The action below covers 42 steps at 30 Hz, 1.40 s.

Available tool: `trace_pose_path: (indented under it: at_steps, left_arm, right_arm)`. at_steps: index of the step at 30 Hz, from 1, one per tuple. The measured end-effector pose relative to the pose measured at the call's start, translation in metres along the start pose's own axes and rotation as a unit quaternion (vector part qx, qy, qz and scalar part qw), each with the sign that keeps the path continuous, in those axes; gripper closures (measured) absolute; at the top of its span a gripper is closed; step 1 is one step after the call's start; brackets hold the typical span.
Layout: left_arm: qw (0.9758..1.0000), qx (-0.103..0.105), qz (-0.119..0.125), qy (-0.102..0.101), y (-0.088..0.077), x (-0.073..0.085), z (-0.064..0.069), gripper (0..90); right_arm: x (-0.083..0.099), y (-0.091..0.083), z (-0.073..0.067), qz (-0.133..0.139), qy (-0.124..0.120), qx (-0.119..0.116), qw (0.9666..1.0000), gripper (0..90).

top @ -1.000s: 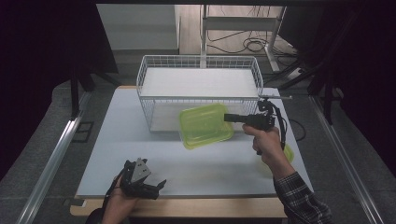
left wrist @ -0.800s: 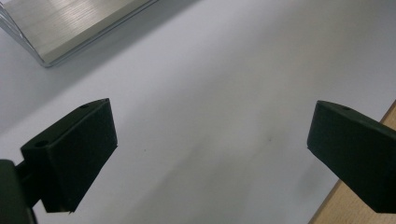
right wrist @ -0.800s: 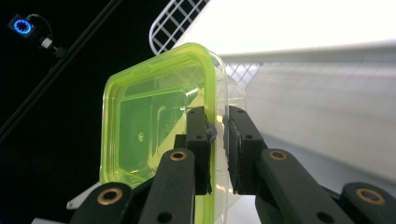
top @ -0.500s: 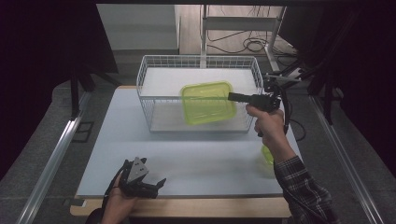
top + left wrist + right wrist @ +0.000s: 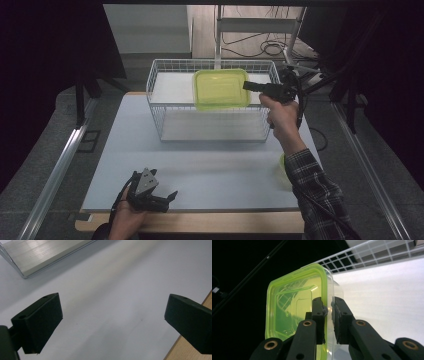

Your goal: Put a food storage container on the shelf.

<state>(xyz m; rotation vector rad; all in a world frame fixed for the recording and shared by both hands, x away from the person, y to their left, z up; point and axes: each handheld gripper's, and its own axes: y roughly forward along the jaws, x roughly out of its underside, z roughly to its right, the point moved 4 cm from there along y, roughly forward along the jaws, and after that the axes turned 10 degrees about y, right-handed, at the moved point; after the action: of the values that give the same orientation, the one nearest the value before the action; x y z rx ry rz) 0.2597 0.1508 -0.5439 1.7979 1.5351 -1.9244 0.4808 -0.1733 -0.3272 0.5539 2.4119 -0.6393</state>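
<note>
The table [image 5: 200, 165] is viewed from above, facing twelve o'clock; each gripper view is set close along its jaws (the wire basket [image 5: 165, 107] is shared with the right one).

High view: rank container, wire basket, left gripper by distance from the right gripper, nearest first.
1. Container: clamped in the right gripper, raised above the basket's top.
2. Wire basket: just below and left, at the table's far side.
3. Left gripper: near edge, far left.

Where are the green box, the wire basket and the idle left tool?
green box [image 5: 220, 89], high view, middle of its lid
wire basket [image 5: 210, 138], high view, front wall
left tool [image 5: 161, 200], high view, between its tips
</note>
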Motion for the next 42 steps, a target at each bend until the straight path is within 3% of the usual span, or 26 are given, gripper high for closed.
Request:
trace_pose_path:
  at_steps: [14, 18, 22, 26, 42]
  left_arm:
    - [1.0, 0.001, -0.004, 0.001, 0.0, 0.001, -0.001, 1.2]
    - [1.0, 0.001, -0.004, 0.002, 0.0, 0.001, -0.001, 1.2]
    - [0.9999, 0.003, -0.01, 0.007, 0.002, 0.001, 0.0, 1.3]
    - [0.9999, 0.004, -0.013, 0.009, 0.003, 0.001, 0.001, 1.2]
    - [0.9997, 0.008, -0.02, 0.015, 0.005, 0.002, 0.003, 1.2]
  right_arm:
    - [-0.012, 0.026, 0.013, 0.016, 0.016, 0.04, 0.999, 79.7]
    - [-0.013, 0.031, 0.015, 0.023, 0.024, 0.036, 0.9988, 79.5]
    - [-0.015, 0.033, 0.013, 0.016, 0.009, 0.05, 0.9986, 77.7]
    - [-0.015, 0.042, 0.011, -0.003, -0.028, 0.091, 0.9954, 70.7]
    - [-0.018, 0.052, 0.014, 0.001, -0.064, 0.128, 0.9897, 58.4]
